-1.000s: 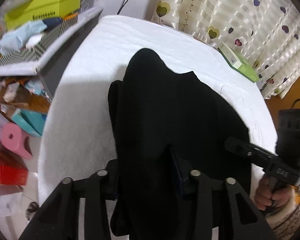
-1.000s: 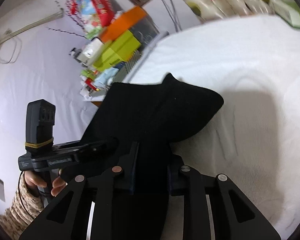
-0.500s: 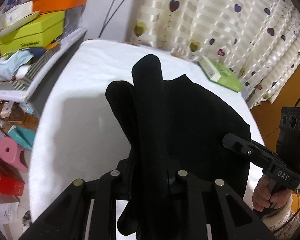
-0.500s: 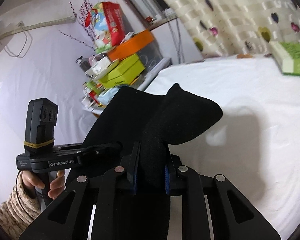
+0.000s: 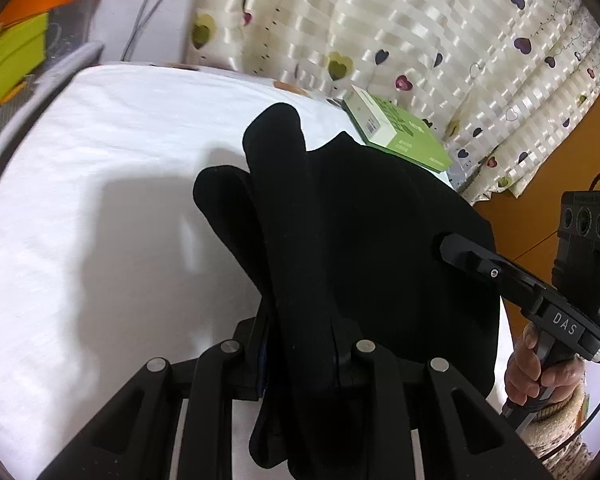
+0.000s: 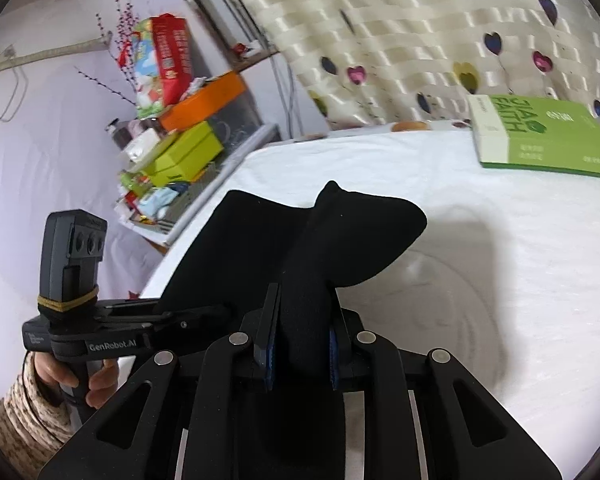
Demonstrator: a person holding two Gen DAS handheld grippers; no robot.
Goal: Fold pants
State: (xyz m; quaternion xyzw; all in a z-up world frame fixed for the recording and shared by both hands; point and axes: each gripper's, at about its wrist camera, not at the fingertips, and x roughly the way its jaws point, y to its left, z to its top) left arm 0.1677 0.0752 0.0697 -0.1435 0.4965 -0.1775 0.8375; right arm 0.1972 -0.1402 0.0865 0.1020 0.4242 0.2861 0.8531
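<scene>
The black pants (image 5: 364, 220) hang lifted above the white table (image 5: 100, 160), stretched between both grippers. My left gripper (image 5: 300, 344) is shut on a thick bunched fold at one edge; cloth drapes over its fingers and hides the pads. In the right wrist view the pants (image 6: 340, 224) rise from my right gripper (image 6: 302, 336), whose blue-padded fingers (image 6: 269, 344) pinch a bundle of the fabric. Each view shows the other gripper at its side, held by a hand in a knitted sleeve: the right one (image 5: 460, 252) and the left one (image 6: 204, 314), both with their tips against the cloth.
A green and white box (image 5: 396, 132) lies at the table's far edge by the heart-patterned curtain (image 5: 420, 32). A shelf with stacked orange and lime boxes (image 6: 188, 136) stands off the table's left side. The white tablecloth (image 6: 520, 280) spreads under the pants.
Both grippers have lifted and carried the pants toward the curtain. The left gripper's jaws closed tighter on the fold. The cloth has come off the table and hangs bunched.
</scene>
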